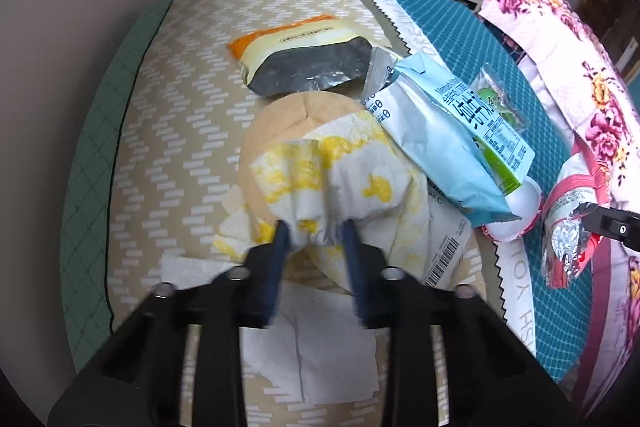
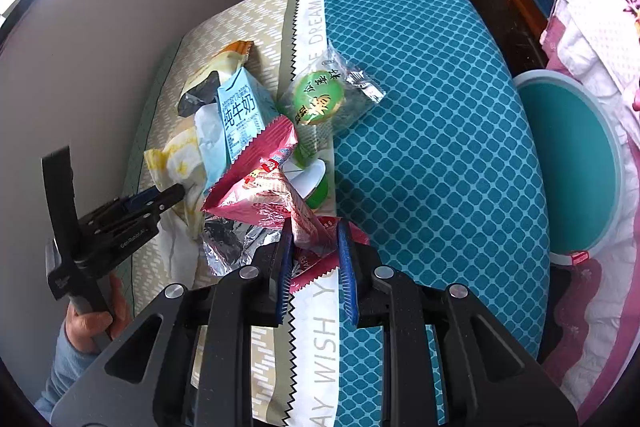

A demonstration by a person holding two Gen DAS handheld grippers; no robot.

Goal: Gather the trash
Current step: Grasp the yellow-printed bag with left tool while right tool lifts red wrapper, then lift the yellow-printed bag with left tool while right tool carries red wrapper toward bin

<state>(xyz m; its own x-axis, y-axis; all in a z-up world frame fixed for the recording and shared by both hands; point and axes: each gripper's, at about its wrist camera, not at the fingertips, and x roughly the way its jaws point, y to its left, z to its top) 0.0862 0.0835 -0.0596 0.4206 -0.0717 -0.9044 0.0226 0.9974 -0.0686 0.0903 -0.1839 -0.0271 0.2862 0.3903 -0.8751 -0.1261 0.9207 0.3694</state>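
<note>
1. The trash lies heaped on a bed, where the beige quilt [image 1: 168,131] meets the teal cover [image 2: 420,131]
2. The left gripper [image 1: 314,229] is clamped on a crumpled white wrapper [image 1: 352,179] with yellow print, its blue fingers [image 1: 280,247] pinching a bunched fold at the near edge
3. That wrapper is draped over a tan round thing [image 1: 296,115], which cannot be identified
4. White paper [image 1: 316,355] lies flat on the quilt beneath the left gripper
5. The right gripper [image 2: 312,239] is clenched on a red wrapper [image 2: 260,179] with foil lining, a twisted end of it squeezed between the blue pads [image 2: 346,267]
6. In the left wrist view this red wrapper hangs from the right gripper's tip at the right edge, lifted off the cover
7. A light blue milk carton [image 1: 452,131] lies tilted across the pile, overlapping the yellow-print wrapper
8. An orange and cream pouch [image 1: 300,55] with a grey inside lies beyond the carton, on the quilt
9. A clear packet [image 2: 328,95] holding a green round item rests on the white lettered strip between quilt and cover
10. A green cup [image 2: 316,187] with a white lid peeled back lies just behind the red wrapper
11. A teal bin [image 2: 576,163] stands beside the bed at the right
12. A person's hand [image 2: 90,323] in a blue sleeve grips the left gripper's handle
13. Floral bedding [image 1: 580,99] is bunched along the right side
</note>
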